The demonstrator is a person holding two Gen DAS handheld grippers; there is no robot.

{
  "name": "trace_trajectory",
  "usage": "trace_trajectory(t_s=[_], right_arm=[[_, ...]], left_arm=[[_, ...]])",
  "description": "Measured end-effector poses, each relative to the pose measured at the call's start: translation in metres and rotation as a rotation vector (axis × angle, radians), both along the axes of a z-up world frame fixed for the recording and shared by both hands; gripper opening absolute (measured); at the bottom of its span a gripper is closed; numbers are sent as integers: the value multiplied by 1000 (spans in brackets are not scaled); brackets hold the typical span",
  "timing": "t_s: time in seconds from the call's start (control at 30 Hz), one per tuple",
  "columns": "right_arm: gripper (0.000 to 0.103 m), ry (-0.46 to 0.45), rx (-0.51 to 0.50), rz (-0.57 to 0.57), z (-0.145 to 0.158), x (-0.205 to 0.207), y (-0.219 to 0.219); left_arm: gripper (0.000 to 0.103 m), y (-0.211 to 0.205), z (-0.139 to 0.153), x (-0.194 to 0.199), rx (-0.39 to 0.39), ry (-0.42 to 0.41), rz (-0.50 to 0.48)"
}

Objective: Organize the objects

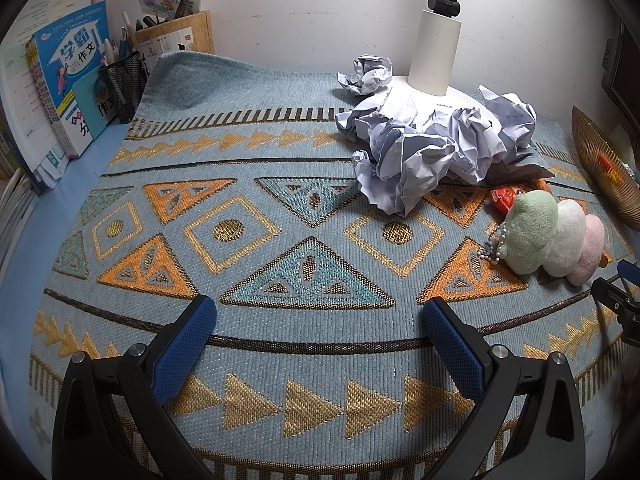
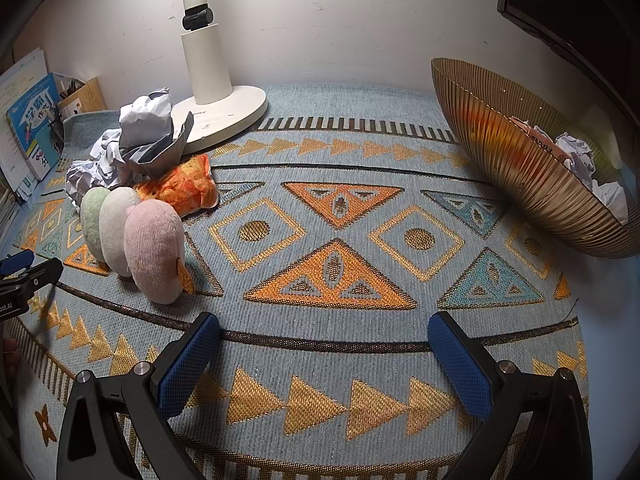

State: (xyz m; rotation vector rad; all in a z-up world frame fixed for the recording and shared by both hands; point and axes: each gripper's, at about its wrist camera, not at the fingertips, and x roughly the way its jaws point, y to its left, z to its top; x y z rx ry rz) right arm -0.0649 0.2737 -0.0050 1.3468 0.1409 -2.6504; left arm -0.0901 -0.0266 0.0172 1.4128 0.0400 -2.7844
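1 plush toy (image 2: 132,240) w/ 3 lobes, 1 snack bag (image 2: 188,188), 1 lamp (image 2: 212,96), 1 gold bowl (image 2: 516,168), 1 mesh pen cup (image 1: 122,84), approx. 4 loose paper wads (image 1: 424,148), can't tell exactly.

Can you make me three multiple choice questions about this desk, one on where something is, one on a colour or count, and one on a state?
1. Where does the orange snack packet lie?
A. Inside the ribbed golden bowl
B. On the patterned blue woven mat, between the plush toy and the crumpled paper
C. On the books

2. How many puffs make up the pastel plush toy?
A. Two
B. Three
C. Five

3. What state is the right gripper in?
A. Open and empty
B. Shut on paper
C. Shut on the toy

Answers:
1 B: the packet rests on the patterned blue woven mat behind the toy, beside the crumpled white paper.
2 B: green, white and pink puffs show.
3 A: the blue pads stand wide apart with only mat between.
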Motion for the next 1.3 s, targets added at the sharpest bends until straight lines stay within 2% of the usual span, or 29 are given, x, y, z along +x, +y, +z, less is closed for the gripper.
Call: trace_trajectory(t_s=[0.7, 0.77, 0.83, 0.97, 1.07, 1.1, 1.13, 1.17, 1.3], right_arm=[[103, -1, -13, 7, 0, 1, 2], [103, 26, -98, 46, 7, 11, 5], [103, 93, -195, 126, 19, 24, 1], [103, 126, -84, 257, 28, 22, -43], [103, 109, -100, 320, 26, 4, -66], [98, 97, -95, 333, 22, -3, -72], [88, 80, -92, 354, 16, -7, -78], [54, 61, -104, 380, 11, -10, -81], [56, 95, -162, 405, 16, -3, -78]], left_arm=[[103, 0, 0, 1, -4, -1, 0], [103, -1, 0, 0, -2, -1, -2], [103, -1, 0, -3, 1, -3, 3], [103, -8, 2, -15, 69, 7, 31], [103, -12, 9, -23, 132, 35, 26], [103, -11, 11, -27, 136, 40, 17], [103, -8, 13, -31, 128, 42, 10], [103, -5, 14, -37, 113, 42, 1], [103, 6, 17, -50, 67, 84, -23]])
